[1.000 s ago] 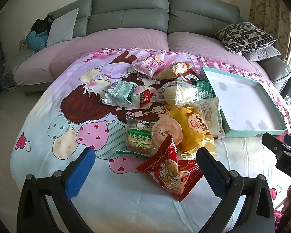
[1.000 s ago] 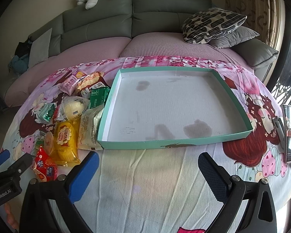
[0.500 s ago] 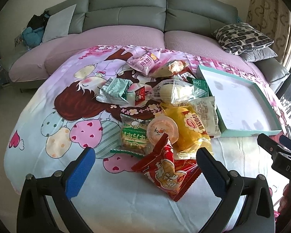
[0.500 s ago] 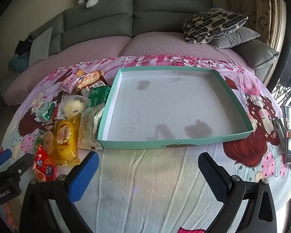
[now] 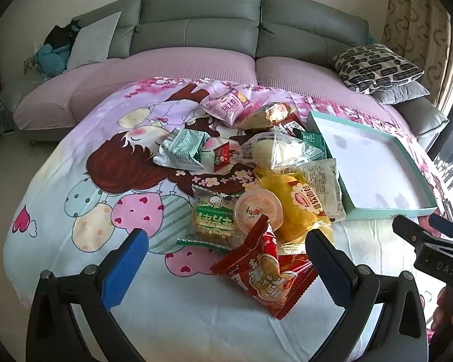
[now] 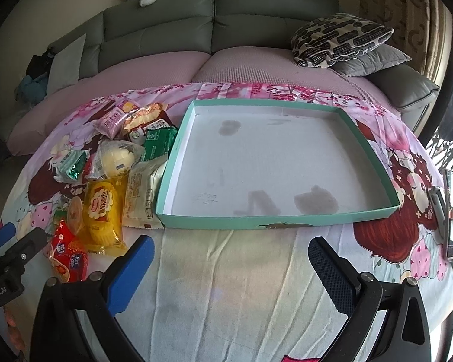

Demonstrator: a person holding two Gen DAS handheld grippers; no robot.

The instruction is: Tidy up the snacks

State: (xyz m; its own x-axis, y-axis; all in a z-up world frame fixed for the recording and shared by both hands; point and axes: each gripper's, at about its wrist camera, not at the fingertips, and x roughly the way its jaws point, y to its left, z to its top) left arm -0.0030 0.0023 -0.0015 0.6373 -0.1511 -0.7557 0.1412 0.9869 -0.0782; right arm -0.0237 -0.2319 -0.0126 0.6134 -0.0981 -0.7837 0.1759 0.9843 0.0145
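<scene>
- The left hand-held gripper (image 5: 226,259) hangs with its blue fingers spread wide and nothing between them, just above the near end of the snack pile
- The right hand-held gripper (image 6: 231,267) is spread wide too and holds nothing, over bare cloth in front of the tray (image 6: 374,163)
- The snacks lie in a loose heap on a cartoon-print cloth (image 5: 75,199) that covers the desk
- Nearest the left gripper is a red packet (image 5: 264,274), partly over a round jelly cup (image 5: 256,211)
- A green-and-white cracker bag (image 5: 213,220) lies just left of the cup, a yellow bag (image 5: 299,208) just right of it
- A white packet (image 5: 324,184) touches the tray's left wall
- The teal-rimmed tray has a white floor with grey stains and no snacks in it
- A grey sofa (image 6: 256,9) stands behind the desk
</scene>
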